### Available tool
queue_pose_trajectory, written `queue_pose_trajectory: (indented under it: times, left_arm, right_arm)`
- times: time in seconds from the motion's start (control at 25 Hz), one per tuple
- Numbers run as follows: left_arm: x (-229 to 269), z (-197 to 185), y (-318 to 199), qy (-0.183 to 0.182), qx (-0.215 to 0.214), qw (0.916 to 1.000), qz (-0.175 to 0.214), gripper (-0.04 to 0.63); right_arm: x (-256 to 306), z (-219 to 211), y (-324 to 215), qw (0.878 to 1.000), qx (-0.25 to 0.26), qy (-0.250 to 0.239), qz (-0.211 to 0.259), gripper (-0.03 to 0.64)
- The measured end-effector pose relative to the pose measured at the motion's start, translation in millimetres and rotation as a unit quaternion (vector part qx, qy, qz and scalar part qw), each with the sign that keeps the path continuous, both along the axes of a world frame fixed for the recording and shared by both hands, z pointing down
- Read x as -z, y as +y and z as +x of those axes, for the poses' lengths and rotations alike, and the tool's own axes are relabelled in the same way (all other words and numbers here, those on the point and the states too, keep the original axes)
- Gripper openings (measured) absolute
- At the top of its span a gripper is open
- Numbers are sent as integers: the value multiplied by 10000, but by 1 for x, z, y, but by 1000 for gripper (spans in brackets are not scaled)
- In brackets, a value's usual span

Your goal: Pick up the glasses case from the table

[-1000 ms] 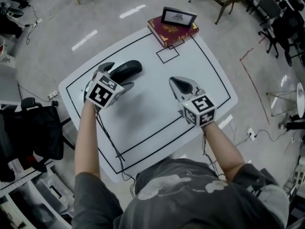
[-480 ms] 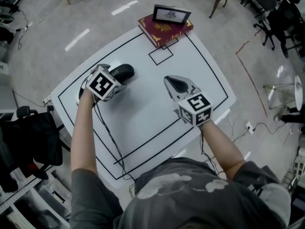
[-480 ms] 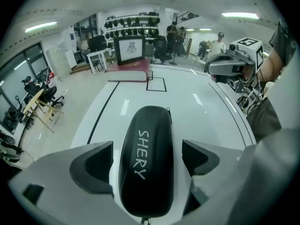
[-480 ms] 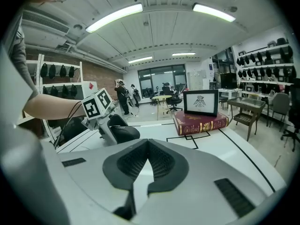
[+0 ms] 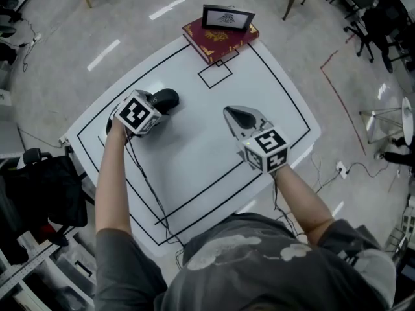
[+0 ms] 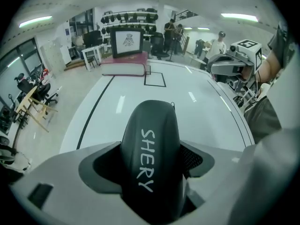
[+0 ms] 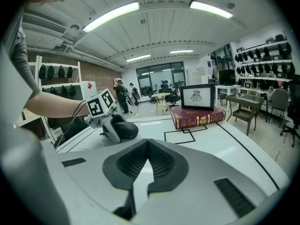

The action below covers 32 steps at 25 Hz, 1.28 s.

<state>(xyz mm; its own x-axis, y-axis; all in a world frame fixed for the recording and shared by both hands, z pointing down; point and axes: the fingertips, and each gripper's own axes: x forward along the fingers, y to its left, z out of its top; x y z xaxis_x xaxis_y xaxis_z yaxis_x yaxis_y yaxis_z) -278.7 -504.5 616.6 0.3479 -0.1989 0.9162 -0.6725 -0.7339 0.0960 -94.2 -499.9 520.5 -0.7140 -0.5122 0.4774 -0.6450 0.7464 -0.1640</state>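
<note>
Black hard-shell glasses case (image 6: 150, 144), one, clamped in left gripper (image 5: 155, 105); right gripper (image 5: 238, 116) pinched closed, empty. One maroon book (image 5: 220, 39) beyond.

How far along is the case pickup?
Done: the left gripper is at the case, with its jaws closed on the case's sides. In hand: the grasp. The case looks level with the table, so there is no clear lift yet. Left: raise it off the table. The right gripper is shut and empty above the table.
</note>
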Motion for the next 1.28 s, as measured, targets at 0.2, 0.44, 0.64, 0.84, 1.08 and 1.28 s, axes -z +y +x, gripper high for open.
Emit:
queue_pose_trajectory:
  times: [0.2, 0.44, 0.64, 0.84, 1.08, 1.28]
  left_arm:
    - [1, 3, -1, -105, -55, 9999, 5, 342]
    - [27, -2, -13, -622, -44, 9941, 887, 334]
    - [46, 2, 3, -619, 292, 9910, 1147, 333]
    - [86, 24, 25, -310, 692, 9861, 1477, 333]
    - [131, 62, 60, 1, 936, 9761, 1963, 333]
    - [157, 96, 97, 287, 1143, 9679, 2219, 334]
  right_arm:
    - [-2, 6, 6, 10000, -46, -60, -17, 0]
    - [9, 14, 18, 9998, -73, -174, 75, 0]
    - [23, 23, 33, 9995, -41, -247, 198, 0]
    - [41, 34, 54, 9987, 15, -368, 338, 0]
    - [68, 54, 87, 9967, 38, -573, 582, 0]
    - [91, 79, 117, 9940, 14, -752, 791, 0]
